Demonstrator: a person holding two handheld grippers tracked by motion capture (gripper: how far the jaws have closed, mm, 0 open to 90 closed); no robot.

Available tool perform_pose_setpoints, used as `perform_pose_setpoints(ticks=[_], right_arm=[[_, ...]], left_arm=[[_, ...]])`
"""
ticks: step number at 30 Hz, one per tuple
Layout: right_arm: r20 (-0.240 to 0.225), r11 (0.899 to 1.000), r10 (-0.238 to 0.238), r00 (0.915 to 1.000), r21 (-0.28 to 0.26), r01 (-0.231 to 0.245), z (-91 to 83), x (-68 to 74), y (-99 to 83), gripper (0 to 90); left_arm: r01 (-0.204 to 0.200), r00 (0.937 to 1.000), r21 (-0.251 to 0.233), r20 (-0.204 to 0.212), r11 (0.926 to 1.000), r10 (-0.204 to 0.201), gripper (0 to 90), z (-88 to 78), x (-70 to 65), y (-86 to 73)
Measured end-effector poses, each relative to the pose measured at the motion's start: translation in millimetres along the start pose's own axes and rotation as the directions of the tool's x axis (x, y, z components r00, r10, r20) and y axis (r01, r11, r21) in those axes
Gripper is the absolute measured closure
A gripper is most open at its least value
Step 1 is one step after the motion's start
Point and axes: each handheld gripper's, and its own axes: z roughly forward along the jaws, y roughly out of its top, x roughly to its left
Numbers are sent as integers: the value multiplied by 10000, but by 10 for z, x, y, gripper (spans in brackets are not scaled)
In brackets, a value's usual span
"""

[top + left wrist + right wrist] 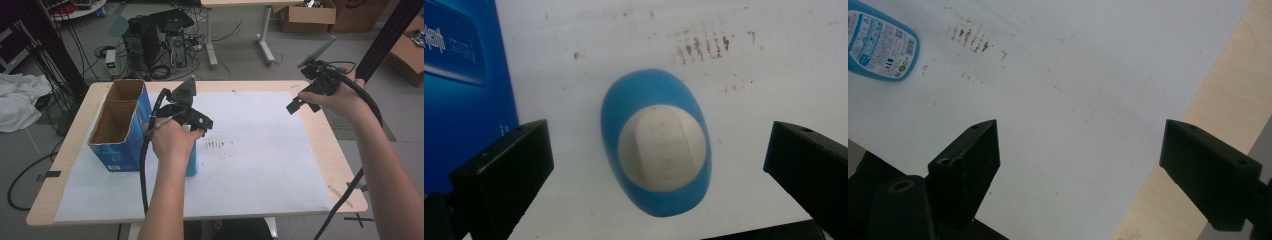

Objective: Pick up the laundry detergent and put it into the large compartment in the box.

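White paper covers our wooden table, cables and boxes on the floor behind. At left stands an open blue carton; just beside it a blue bottle stands upright, white cap up, under our left gripper, jaws spread. We judge it rigid, smooth, perhaps slippery: grip the body below the cap. Our right gripper hovers, jaws spread, holding nothing.

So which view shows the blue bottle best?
The left gripper view: the blue bottle sits centred, seen cap-down between open jaws. The right gripper view catches its labelled side at a corner; the high view mostly hides it behind the hand.
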Motion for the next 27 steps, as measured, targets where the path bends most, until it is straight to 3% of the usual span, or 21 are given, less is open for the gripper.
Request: perform_pose_setpoints(ticks=[27], right_arm=[[-53, 10000, -70, 10000, 30, 71, 81, 0, 7, 163]], left_arm=[[358, 9993, 303, -117, 9989, -354, 54, 272, -12, -8]])
